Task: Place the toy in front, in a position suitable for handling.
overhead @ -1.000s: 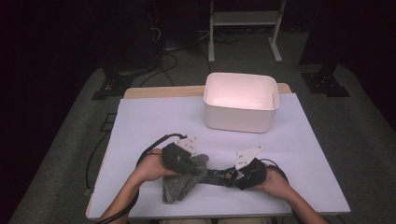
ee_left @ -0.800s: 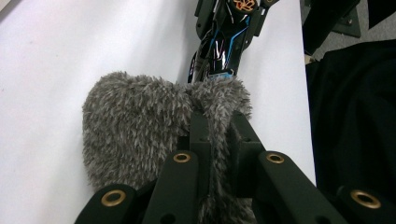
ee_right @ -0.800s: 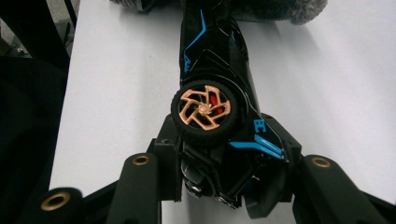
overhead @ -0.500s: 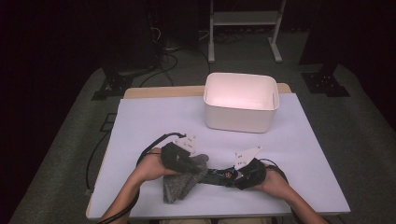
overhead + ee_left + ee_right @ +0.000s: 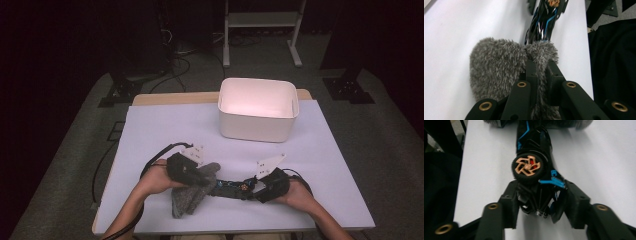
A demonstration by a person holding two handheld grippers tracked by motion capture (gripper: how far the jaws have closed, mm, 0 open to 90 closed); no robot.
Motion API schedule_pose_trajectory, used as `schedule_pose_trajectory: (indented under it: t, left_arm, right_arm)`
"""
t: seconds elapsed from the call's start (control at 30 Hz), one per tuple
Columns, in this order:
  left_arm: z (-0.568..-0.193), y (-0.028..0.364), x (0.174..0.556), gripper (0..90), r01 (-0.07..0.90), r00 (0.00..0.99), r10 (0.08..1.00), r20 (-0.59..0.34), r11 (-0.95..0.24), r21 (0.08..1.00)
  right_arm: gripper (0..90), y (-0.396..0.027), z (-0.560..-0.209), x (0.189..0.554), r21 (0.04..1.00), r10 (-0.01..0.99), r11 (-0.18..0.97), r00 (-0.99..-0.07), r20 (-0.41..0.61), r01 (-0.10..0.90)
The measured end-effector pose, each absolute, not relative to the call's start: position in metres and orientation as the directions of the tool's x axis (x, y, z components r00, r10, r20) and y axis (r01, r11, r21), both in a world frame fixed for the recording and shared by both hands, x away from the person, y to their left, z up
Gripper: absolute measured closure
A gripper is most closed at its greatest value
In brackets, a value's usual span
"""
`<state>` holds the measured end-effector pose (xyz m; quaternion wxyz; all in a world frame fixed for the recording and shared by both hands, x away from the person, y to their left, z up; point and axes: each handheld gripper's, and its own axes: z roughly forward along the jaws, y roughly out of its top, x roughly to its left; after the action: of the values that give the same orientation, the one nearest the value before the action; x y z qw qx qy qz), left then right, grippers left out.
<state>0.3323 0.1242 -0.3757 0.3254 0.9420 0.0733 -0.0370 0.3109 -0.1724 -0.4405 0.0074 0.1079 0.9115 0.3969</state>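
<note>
Fuzzy grey sock (image 5: 192, 192) over black toy car (image 5: 232, 189)

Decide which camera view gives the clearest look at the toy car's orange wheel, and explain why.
The right gripper view: the orange wheel sits close and central, spokes clear, on the toy car. The left gripper view catches a cropped wheel at its top edge. The high view shows a tiny speck.

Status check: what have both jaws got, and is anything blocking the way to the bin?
Left gripper shut on grey fuzzy cloth. Right gripper clamps toy car, jaws just eased. White bin path clear.
</note>
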Motion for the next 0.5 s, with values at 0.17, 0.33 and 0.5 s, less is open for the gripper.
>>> schedule_pose_trajectory:
  t: [0.17, 0.33, 0.5]
  left_arm:
    - [-0.376, 0.127, 0.333, 82.9, 0.170, 0.985, 0.117, -0.125, -0.774, 0.610]
    - [-0.375, 0.108, 0.335, 82.9, 0.147, 0.988, 0.081, -0.134, -0.773, 0.618]
    - [-0.374, 0.097, 0.337, 82.7, 0.132, 0.989, 0.066, -0.131, -0.792, 0.596]
  right_arm:
    - [56.3, -0.169, -0.439, 0.310, 0.716, 0.187, 0.680, -0.982, 0.039, 0.158]
    - [56.4, -0.163, -0.440, 0.312, 0.719, 0.182, 0.681, -0.983, 0.021, 0.142]
    - [54.5, -0.162, -0.440, 0.313, 0.724, 0.191, 0.672, -0.981, 0.035, 0.156]
